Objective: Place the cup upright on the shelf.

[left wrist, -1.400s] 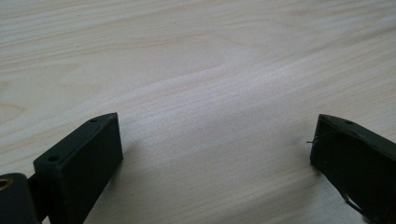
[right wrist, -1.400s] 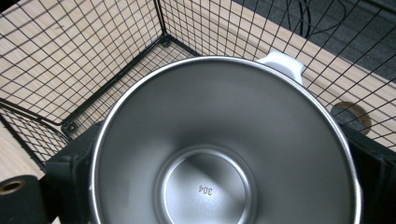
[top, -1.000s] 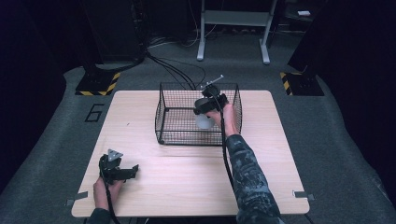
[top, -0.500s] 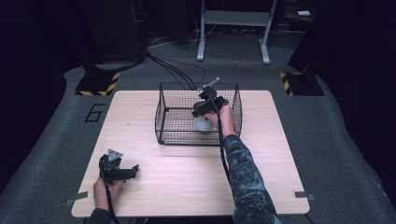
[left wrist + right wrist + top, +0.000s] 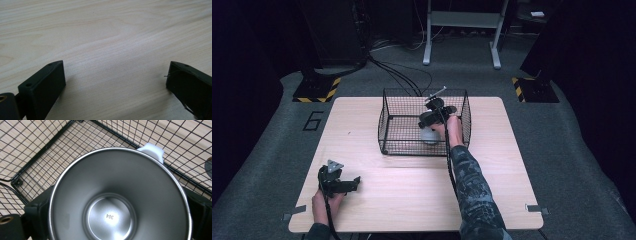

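Observation:
A black wire basket [image 5: 384, 120] stands at the middle of the wooden table [image 5: 492, 175]. My right gripper [image 5: 431, 129] reaches down into it from above, shut on a steel cup [image 5: 429, 136]. The right gripper view looks straight into the cup [image 5: 110, 195]; its shiny bottom is stamped 304 and a white handle tab [image 5: 151, 149] juts from the rim. The black jaws of my right gripper [image 5: 117, 220] press on both sides of the cup, over the basket's mesh floor [image 5: 37, 157]. My left gripper [image 5: 352, 182] rests at the front left of the table, and its open jaws [image 5: 115, 82] hold nothing over bare wood.
The table's edges drop to grey floor mat [image 5: 572, 165]. Black cables [image 5: 402, 80] run on the floor behind the basket, beside a metal stand [image 5: 462, 30]. Hazard-striped bases [image 5: 317, 90] sit at the back left and back right.
My right gripper has sunk a little lower into the basket with the cup. The left gripper has stayed put.

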Motion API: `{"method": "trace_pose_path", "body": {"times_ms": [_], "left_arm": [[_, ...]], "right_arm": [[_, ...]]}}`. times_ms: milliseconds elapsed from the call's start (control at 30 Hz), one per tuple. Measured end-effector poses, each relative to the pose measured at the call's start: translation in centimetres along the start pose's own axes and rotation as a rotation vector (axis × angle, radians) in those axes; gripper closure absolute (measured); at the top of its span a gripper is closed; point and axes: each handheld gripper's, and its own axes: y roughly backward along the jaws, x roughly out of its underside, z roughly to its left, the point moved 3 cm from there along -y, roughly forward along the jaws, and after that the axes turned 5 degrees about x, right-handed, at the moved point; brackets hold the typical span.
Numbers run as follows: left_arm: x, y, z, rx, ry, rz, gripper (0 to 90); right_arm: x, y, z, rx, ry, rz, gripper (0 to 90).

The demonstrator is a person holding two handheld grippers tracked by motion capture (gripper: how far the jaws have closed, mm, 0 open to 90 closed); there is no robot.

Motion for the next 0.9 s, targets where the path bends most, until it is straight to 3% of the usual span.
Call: {"method": "trace_pose_path", "body": {"times_ms": [100, 500, 667, 767, 900], "left_arm": [[0.0, 0.0, 0.0, 0.001, 0.001, 0.000, 2.3], [0.0, 0.0, 0.0, 0.000, 0.000, 0.000, 2.2], [0.0, 0.0, 0.0, 0.000, 0.001, 0.000, 2.2], [0.0, 0.0, 0.0, -0.001, 0.000, 0.002, 2.2], [0.0, 0.0, 0.0, -0.001, 0.000, 0.002, 2.3]], "right_arm": [[0.1, 0.0, 0.0, 0.001, -0.006, 0.010, 5.5], [0.5, 0.2, 0.1, 0.034, 0.043, 0.068, 5.1], [0.6, 0.4, 0.1, 0.013, 0.016, 0.073, 0.2], [0.6, 1.0, -0.1, -0.003, -0.020, 0.035, 0.0], [0.6, 2.0, -0.2, -0.002, -0.024, -0.002, 0.0]]}}
